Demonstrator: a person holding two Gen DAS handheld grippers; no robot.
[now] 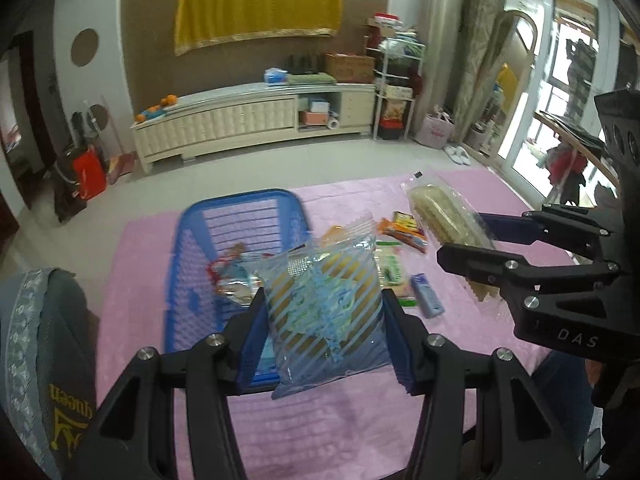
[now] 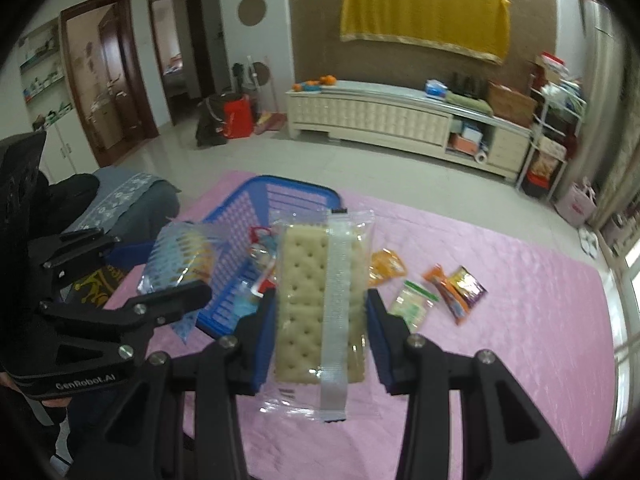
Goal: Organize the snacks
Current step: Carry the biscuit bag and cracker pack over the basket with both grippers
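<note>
My left gripper [image 1: 326,340] is shut on a blue-striped snack bag [image 1: 324,300], held above the pink cloth next to the blue basket [image 1: 200,248]. The basket holds a red-and-white packet [image 1: 230,276]. My right gripper [image 2: 320,332] is shut on a clear cracker pack [image 2: 320,300] with pale square crackers. In the left wrist view that cracker pack [image 1: 444,224] and the right gripper [image 1: 472,240] show at the right. In the right wrist view the left gripper [image 2: 160,272] holds the striped bag [image 2: 180,256] beside the basket [image 2: 248,216].
Several loose snack packets lie on the pink cloth [image 2: 520,320]: an orange one [image 2: 386,266], a green-white one [image 2: 412,306], a purple-yellow one [image 2: 466,284], and a small blue packet [image 1: 428,294]. A grey cushioned chair [image 1: 44,340] stands at the left. A cream cabinet [image 1: 256,120] lines the far wall.
</note>
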